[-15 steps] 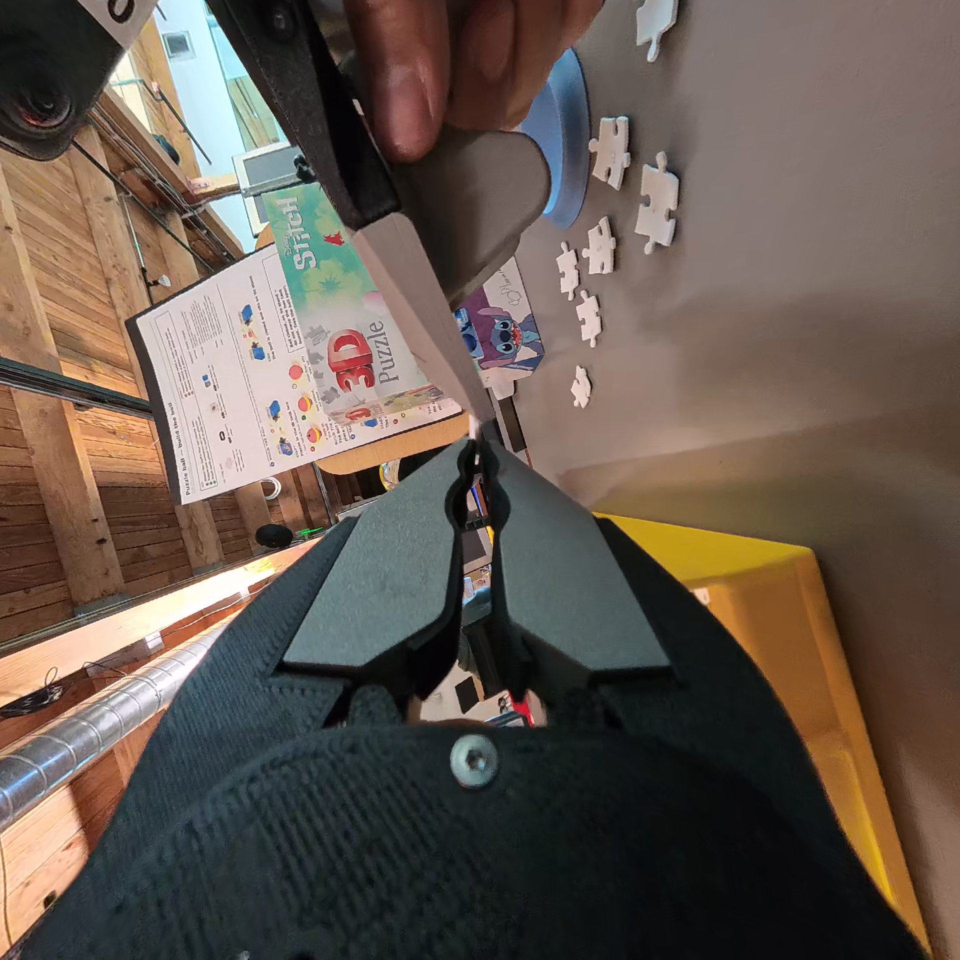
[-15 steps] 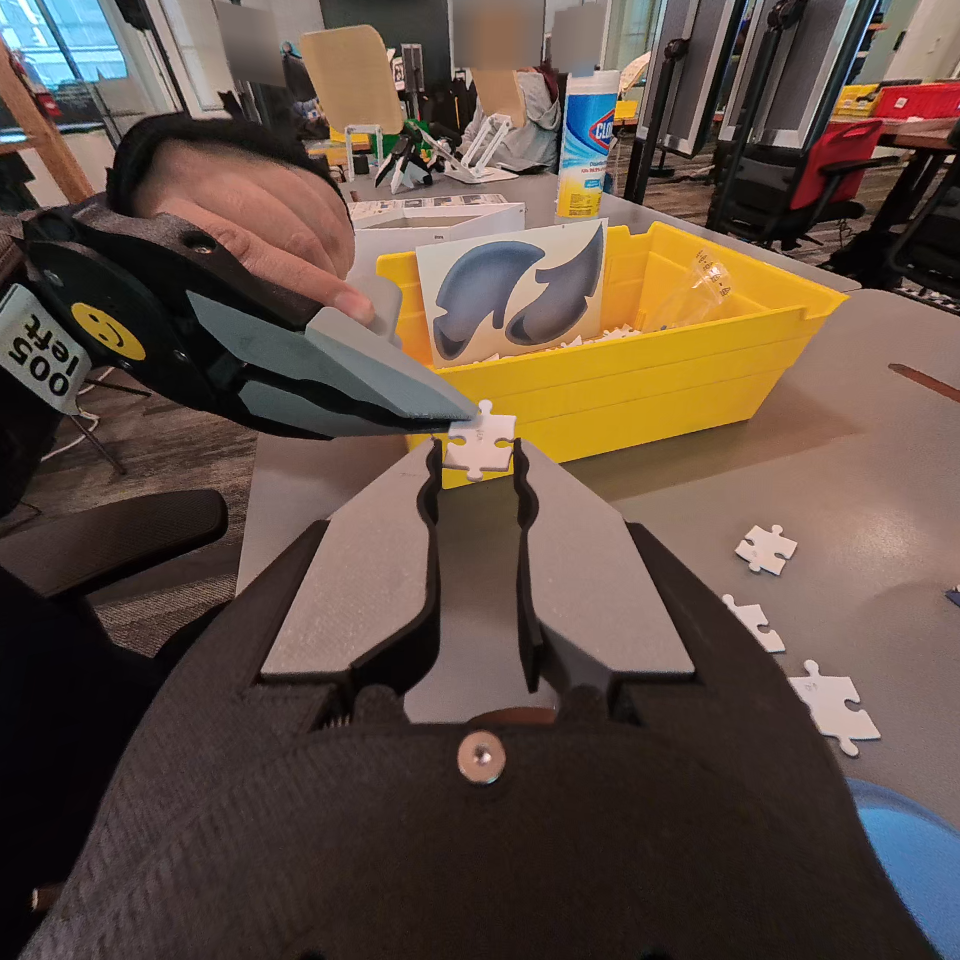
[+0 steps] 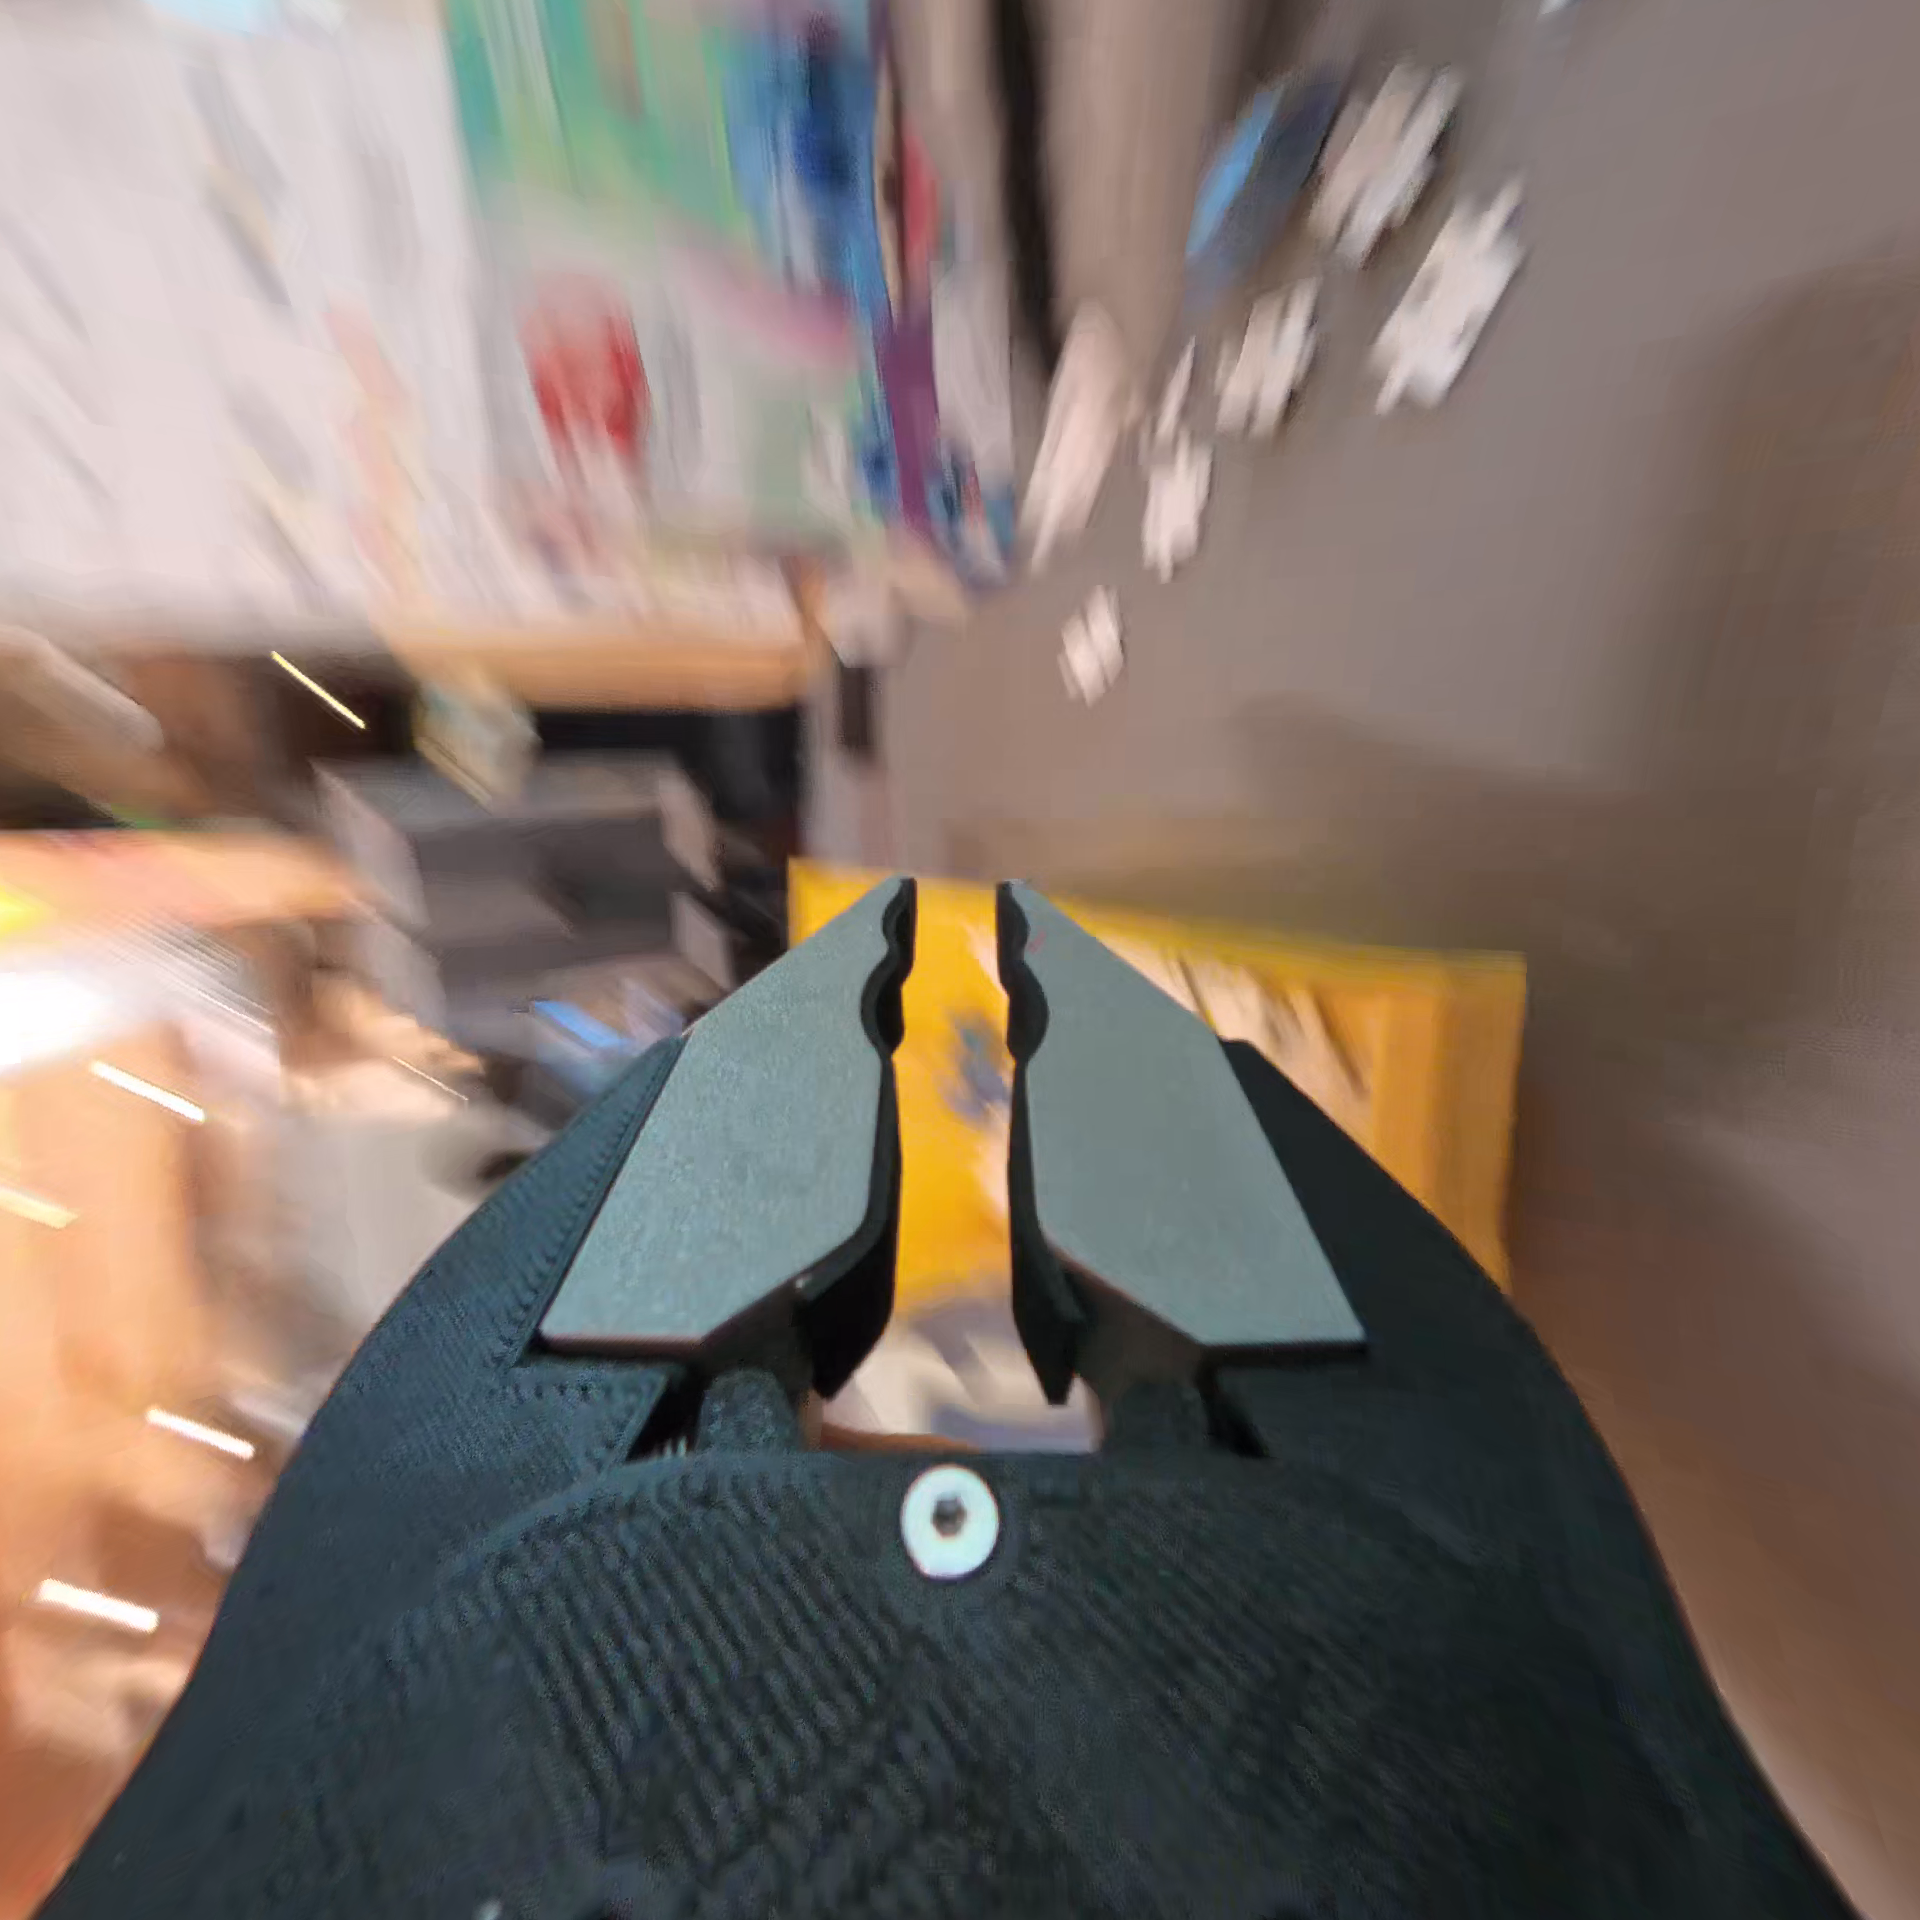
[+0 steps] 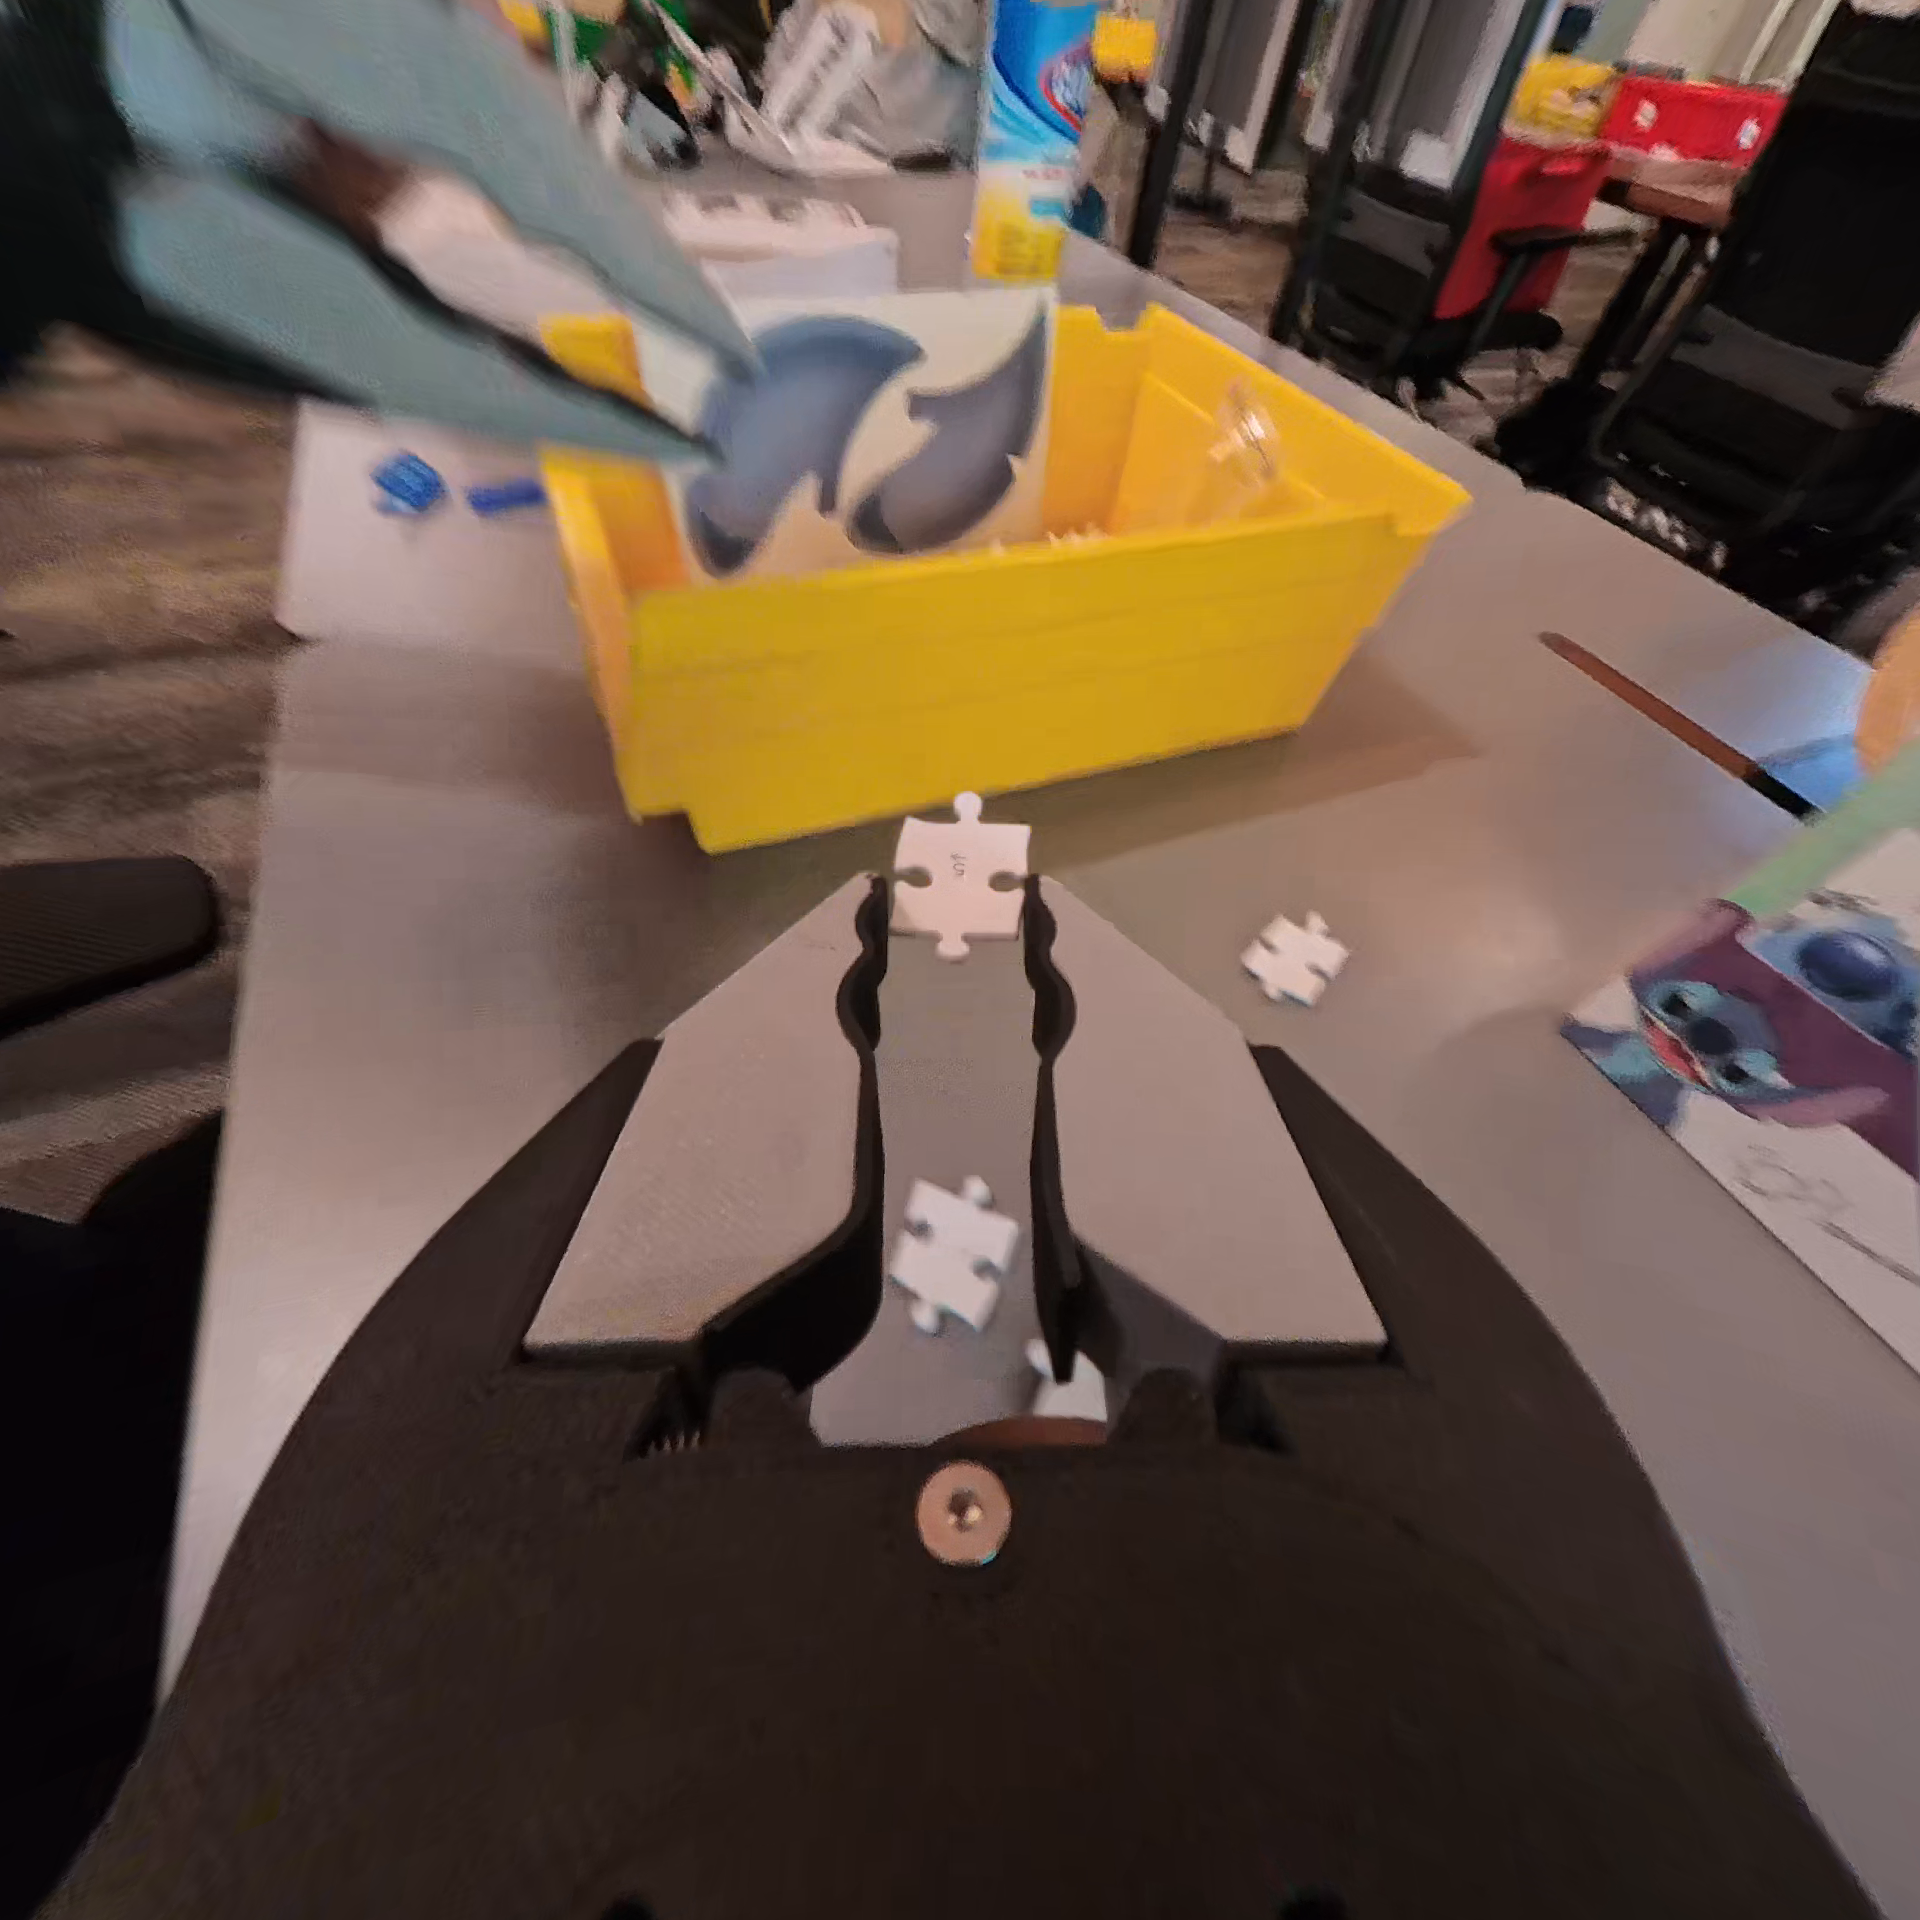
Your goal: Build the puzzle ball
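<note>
Your right claw (image 4: pixel 958 883) is reaching level over the grey counter (image 4: pixel 1455 935), pinching a white puzzle piece (image 4: pixel 961 881) by its side notches between the fingertips, its plain back facing up. Your left claw (image 4: pixel 717 410) is hanging high at the upper left of the right wrist view, angled down toward the yellow bin (image 4: pixel 987 686) with its tips just over the bin's near corner. In its own view (badly smeared by motion) the left claw (image 3: pixel 956 894) is standing slightly spread with nothing between the fingers. The yellow bin is sitting on the counter just beyond the held piece, carrying a card with two dark blue curved shapes (image 4: pixel 862 436) leaning upright inside, pale loose bits on its floor and something clear at the right end. Loose white pieces (image 4: pixel 1296 958) are lying on the counter, one (image 4: pixel 951 1252) showing between your right fingers.
</note>
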### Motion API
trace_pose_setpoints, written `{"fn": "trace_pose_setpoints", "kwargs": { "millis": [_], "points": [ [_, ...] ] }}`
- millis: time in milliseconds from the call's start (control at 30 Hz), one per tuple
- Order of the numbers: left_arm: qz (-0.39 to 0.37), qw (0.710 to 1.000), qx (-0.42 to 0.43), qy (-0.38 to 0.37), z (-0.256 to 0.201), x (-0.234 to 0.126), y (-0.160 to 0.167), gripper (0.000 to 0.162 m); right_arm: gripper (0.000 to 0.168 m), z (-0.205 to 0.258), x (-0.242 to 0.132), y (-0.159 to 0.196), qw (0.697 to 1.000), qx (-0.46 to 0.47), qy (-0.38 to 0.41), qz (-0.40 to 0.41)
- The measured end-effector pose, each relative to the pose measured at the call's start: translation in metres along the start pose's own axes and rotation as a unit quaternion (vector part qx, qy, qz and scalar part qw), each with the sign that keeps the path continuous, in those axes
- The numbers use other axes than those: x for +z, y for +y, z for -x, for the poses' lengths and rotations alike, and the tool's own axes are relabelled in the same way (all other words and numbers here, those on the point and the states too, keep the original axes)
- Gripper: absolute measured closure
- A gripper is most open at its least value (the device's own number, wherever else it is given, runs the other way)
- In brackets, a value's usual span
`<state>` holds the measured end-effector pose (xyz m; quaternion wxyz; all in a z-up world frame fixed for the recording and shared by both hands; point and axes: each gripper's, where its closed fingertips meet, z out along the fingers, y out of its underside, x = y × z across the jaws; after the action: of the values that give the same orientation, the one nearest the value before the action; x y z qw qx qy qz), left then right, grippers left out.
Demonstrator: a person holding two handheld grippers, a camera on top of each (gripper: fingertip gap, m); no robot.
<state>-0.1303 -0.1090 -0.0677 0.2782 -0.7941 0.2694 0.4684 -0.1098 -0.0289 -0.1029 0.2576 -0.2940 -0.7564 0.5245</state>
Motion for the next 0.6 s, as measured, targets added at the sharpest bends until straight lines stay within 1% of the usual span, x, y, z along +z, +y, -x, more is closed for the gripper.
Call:
{"fn": "trace_pose_setpoints", "kwargs": {
  "millis": [33,67,100,167,233,300,367,400,433,600],
  "points": [
    [0.034,0.997,-0.060,0.035,0.005,-0.005,0.020,0.143,0.146,-0.010,-0.003,0.009,1.000,0.001,0.009,0.021],
    [0.067,0.987,-0.127,0.078,0.005,-0.009,0.040,0.141,0.146,-0.018,-0.005,0.020,0.999,0.006,0.015,0.043],
    [0.097,0.967,-0.196,0.131,-0.001,-0.015,0.058,0.139,0.146,-0.025,-0.008,0.031,0.998,0.012,0.018,0.067],
    [0.138,0.912,-0.302,0.240,-0.022,-0.024,0.081,0.137,0.146,-0.037,-0.012,0.053,0.993,0.014,0.029,0.111],
    [0.163,0.861,-0.365,0.315,-0.043,-0.024,0.096,0.137,0.146,-0.046,-0.015,0.073,0.987,0.007,0.039,0.155],
    [0.194,0.810,-0.408,0.373,-0.064,-0.019,0.107,0.136,0.146,-0.050,-0.016,0.088,0.982,0.002,0.046,0.185],
    [0.207,0.766,-0.441,0.420,-0.079,-0.013,0.107,0.136,0.146,-0.051,-0.015,0.094,0.979,0.002,0.046,0.197],
    [0.211,0.749,-0.450,0.438,-0.085,-0.011,0.106,0.135,0.146,-0.051,-0.014,0.097,0.978,0.006,0.044,0.203],
    [0.219,0.738,-0.450,0.453,-0.090,-0.009,0.106,0.135,0.146,-0.052,-0.014,0.101,0.977,0.010,0.044,0.211],
    [0.268,0.734,-0.429,0.453,-0.103,0.006,0.119,0.132,0.145,-0.053,-0.015,0.104,0.975,0.013,0.048,0.218]
  ]
}}
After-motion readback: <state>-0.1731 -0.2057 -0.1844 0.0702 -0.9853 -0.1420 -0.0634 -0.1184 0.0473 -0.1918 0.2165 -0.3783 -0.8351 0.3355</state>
